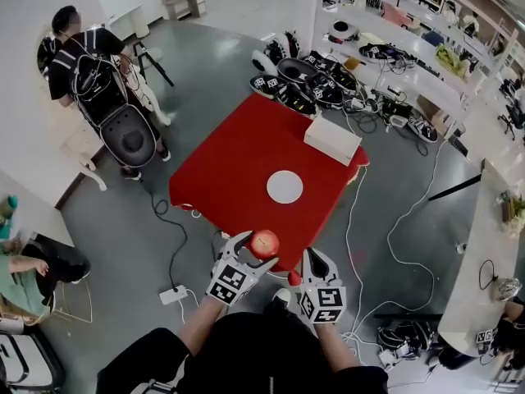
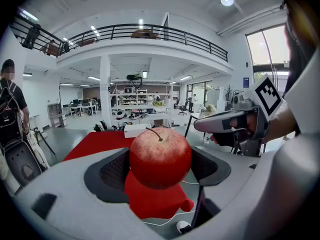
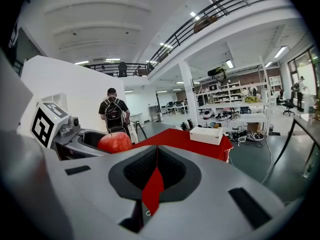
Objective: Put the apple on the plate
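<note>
A red apple [image 1: 264, 243] with a short stem is held above the near edge of the red table [image 1: 238, 158]. My left gripper [image 1: 259, 253] is shut on it, and the left gripper view shows the apple [image 2: 160, 156] pressed between both dark pads. The round white plate [image 1: 285, 186] lies empty near the middle of the table, beyond the apple. My right gripper [image 1: 310, 276] hovers just right of the apple, its jaws together with nothing held; in the right gripper view the apple [image 3: 114, 142] appears at its left.
A white box [image 1: 332, 139] sits at the table's far right corner. Helmets and gear [image 1: 303, 80] are heaped on the floor behind the table. A person with a backpack [image 1: 94, 68] stands at the far left. Cables and a power strip [image 1: 174, 295] lie on the floor.
</note>
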Available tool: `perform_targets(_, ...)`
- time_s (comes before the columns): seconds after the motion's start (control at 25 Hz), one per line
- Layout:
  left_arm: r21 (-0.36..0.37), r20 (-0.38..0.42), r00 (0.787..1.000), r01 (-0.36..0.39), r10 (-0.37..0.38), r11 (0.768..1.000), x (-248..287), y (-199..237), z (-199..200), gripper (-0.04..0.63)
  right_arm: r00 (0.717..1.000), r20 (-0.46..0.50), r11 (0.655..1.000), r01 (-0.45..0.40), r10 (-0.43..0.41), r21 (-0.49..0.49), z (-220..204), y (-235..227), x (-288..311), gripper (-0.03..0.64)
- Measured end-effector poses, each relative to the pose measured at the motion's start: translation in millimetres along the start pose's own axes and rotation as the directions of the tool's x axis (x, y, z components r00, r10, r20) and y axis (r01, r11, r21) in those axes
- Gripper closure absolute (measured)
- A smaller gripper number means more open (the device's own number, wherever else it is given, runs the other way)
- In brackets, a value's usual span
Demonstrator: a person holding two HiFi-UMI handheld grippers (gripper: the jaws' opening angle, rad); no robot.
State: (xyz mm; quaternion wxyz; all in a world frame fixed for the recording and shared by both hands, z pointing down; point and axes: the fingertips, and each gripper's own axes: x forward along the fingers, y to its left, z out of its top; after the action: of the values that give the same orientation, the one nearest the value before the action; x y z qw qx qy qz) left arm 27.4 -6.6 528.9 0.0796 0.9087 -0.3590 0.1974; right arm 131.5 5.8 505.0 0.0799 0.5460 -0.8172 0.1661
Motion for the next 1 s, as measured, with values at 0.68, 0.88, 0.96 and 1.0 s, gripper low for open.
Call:
perform_targets(0.68,-0.029,-0.018,0.998,-0.062,0.061,0.998,38.0,18.9,16.5,0.210,0.996,-0.036,0.996,-0.084,0.083,-0.008,6.9,-25.8,39.8,0.604)
perform_targets(0.88,-0.029,-0.023,0.998,-0.062,0.061,0.998,41.4,20.4,13.3,0.210,0.996,-0.039,0.997,-0.081,0.081,-0.008,5.0,-28.6,40.1,0.604)
perform_targets(0.96,-0.030,-0.024,0.998,-0.064,0.063,0.998,42.6,22.0,11.5,0.210,0.996,-0.040,0.997,-0.077,0.076,-0.009,3.6,-31.5,40.4,0.604)
perform_targets(1.0,-0.031,-0.025,0.998,-0.064,0.063,0.997,43.3,22.9,10.7,0.210,0.996,-0.041,0.997,-0.074,0.074,-0.009,2.9,-32.8,40.5,0.604)
